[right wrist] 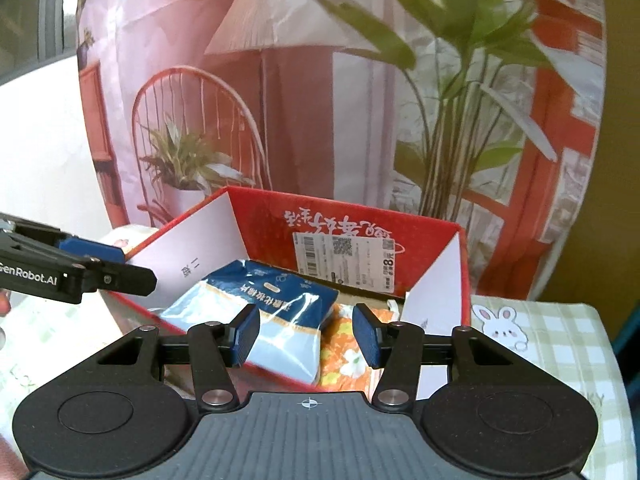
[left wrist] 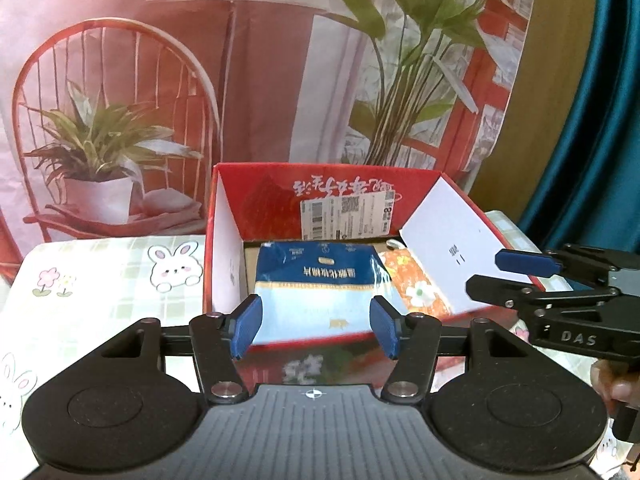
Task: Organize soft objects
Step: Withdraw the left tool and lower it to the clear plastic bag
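An open red cardboard box (left wrist: 256,196) (right wrist: 264,216) stands on the table. Inside it lie a blue and white soft pack (left wrist: 316,284) (right wrist: 280,312) and an orange floral soft pack (left wrist: 416,284) (right wrist: 348,356) to its right. My left gripper (left wrist: 316,326) is open and empty, just in front of the box's near wall. My right gripper (right wrist: 306,336) is open and empty at the same near wall, facing the two packs. The right gripper also shows in the left wrist view (left wrist: 486,278), by the box's right flap. The left gripper shows in the right wrist view (right wrist: 140,266), by the left flap.
The table carries a pale checked cloth with bunny prints (left wrist: 120,280) (right wrist: 540,340). A printed backdrop of a chair and plants (left wrist: 120,120) hangs close behind the box. A teal curtain (left wrist: 600,120) is at the far right.
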